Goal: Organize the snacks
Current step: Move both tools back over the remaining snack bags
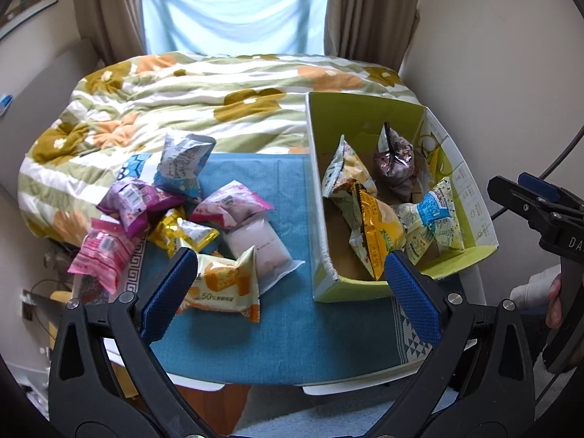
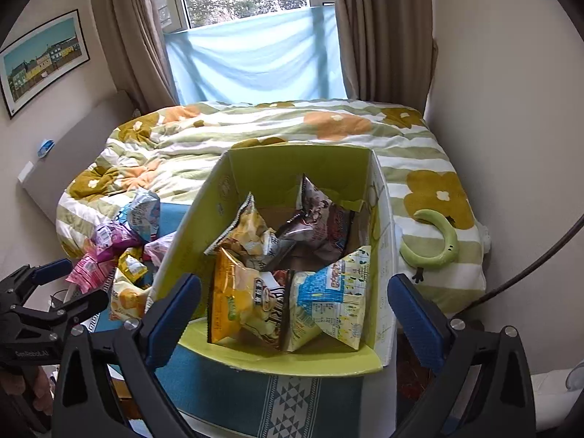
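A green cardboard box (image 1: 317, 197) stands on a blue mat (image 1: 284, 328) at the right and holds several snack bags, among them an orange one (image 1: 377, 233). A pile of loose snack packets lies left of it, with a white-and-orange packet (image 1: 224, 288) nearest. My left gripper (image 1: 288, 273) is open and empty above the mat, between pile and box. My right gripper (image 2: 294, 295) is open and empty, just in front of the box (image 2: 262, 171), looking down at the bags (image 2: 252, 299) inside. The right gripper also shows in the left wrist view (image 1: 540, 200).
A bed with a flowered quilt (image 1: 189, 87) lies behind the mat. A green curved neck fan (image 2: 438, 241) rests on the quilt right of the box. Walls close in on both sides, and a curtained window (image 2: 252, 58) is at the back.
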Demonstrator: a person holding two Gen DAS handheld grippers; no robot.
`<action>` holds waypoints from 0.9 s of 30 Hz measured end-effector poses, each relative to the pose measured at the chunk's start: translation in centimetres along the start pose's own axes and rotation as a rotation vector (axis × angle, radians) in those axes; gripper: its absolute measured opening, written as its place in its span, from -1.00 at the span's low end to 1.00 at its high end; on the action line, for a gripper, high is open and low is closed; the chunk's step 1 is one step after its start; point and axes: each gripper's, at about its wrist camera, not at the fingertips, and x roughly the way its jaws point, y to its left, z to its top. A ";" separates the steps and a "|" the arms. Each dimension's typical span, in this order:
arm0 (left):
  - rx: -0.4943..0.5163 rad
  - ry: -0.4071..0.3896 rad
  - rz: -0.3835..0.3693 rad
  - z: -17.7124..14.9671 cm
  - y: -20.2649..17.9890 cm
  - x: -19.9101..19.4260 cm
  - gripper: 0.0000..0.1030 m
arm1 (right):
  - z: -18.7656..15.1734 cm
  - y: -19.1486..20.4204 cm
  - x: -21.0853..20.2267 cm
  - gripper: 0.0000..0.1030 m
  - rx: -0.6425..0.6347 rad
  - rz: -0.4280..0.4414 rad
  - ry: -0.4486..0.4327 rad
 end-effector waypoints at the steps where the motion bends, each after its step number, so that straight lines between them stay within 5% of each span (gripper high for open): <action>1: -0.009 -0.003 0.007 -0.4 0.5 -0.3 0.97 | 0.1 0.3 -0.1 0.97 -0.005 0.016 -0.005; 16: -0.099 0.002 0.082 -2.5 14.3 -1.9 0.97 | -0.3 11.2 0.8 0.98 -0.040 0.131 -0.030; 27: -0.076 0.077 0.054 -1.9 26.5 1.6 0.97 | -2.7 21.6 6.8 0.98 0.087 0.113 0.091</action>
